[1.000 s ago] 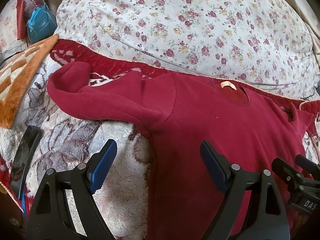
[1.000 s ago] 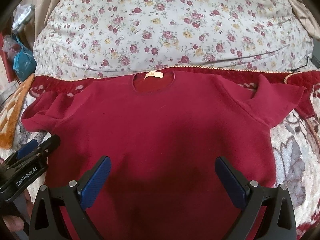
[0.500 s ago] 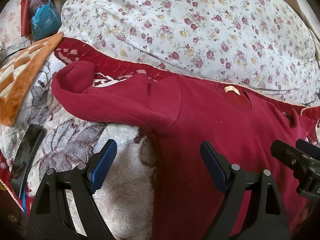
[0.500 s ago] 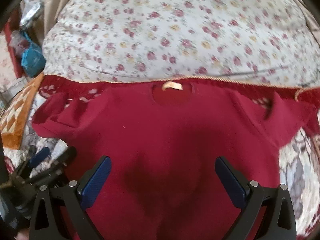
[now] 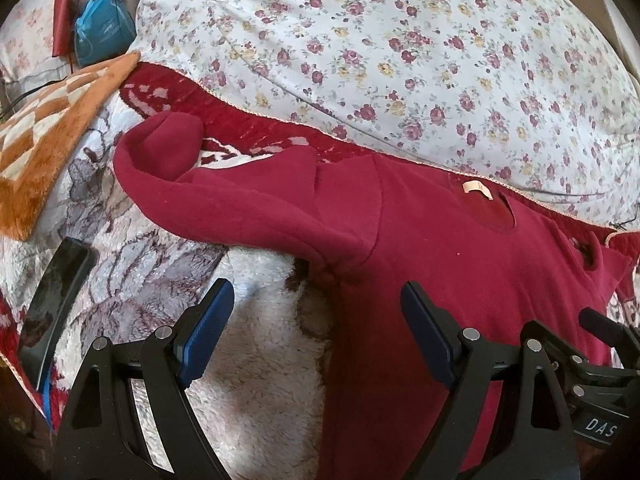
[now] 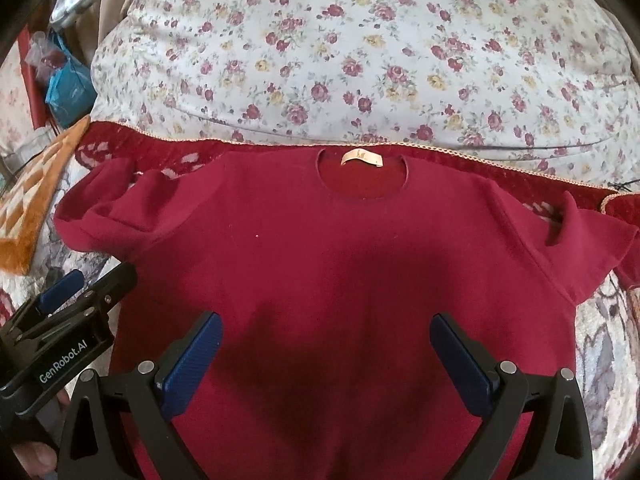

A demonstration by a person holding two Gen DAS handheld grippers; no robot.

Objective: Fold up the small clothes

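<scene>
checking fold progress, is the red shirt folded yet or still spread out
Spread out, not folded. The red shirt lies flat, neck label showing, both sleeves out to the sides; only the left sleeve is rumpled.

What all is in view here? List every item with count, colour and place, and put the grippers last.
Shirt: one, dark red, spread flat on the bed with the collar away from the grippers.
Neck label: one, cream, inside the shirt collar.
Floral quilt: one, white with red and yellow flowers, bunched behind the shirt.
Plush blanket: one, grey-white and red pattern, under the shirt.
Checked mat: one, orange and cream, far left.
Phone: one, black, left edge of the blanket.
Blue bag: one, top left corner.
Left gripper: one, black with blue pads, open over the shirt's left side edge.
Right gripper: one, black with blue pads, open over the shirt's lower middle.
</scene>
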